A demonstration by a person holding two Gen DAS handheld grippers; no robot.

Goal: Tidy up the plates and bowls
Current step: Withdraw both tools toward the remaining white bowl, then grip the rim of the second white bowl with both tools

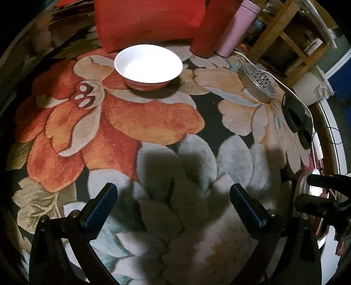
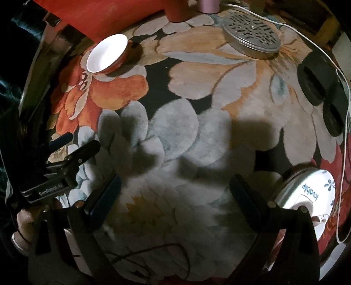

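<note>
Left tongs (image 1: 173, 208) gape, bowl (image 1: 148, 65) seemingly well beyond.

I read "GenRobot.AI" on the left gripper (image 2: 65, 151) left of my jaws, "lovable" on the white plate (image 2: 307, 193) to their right.

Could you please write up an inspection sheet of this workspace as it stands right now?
Surface: floral rug in orange, grey and black, with gripper shadows across the near part.
Job's things: one bowl, white inside and red outside, upright and empty at the far side; a white plate printed with blue flowers and lettering near the right gripper.
Clutter: perforated round metal lid; black two-ring object; red cylinder; pink cylinder.
Grippers: left gripper open, holding nothing; right gripper open, holding nothing.
Cables: white cable along the right edge; thin dark cable near the right gripper.
Surroundings: red cushion; wooden frame.
</note>
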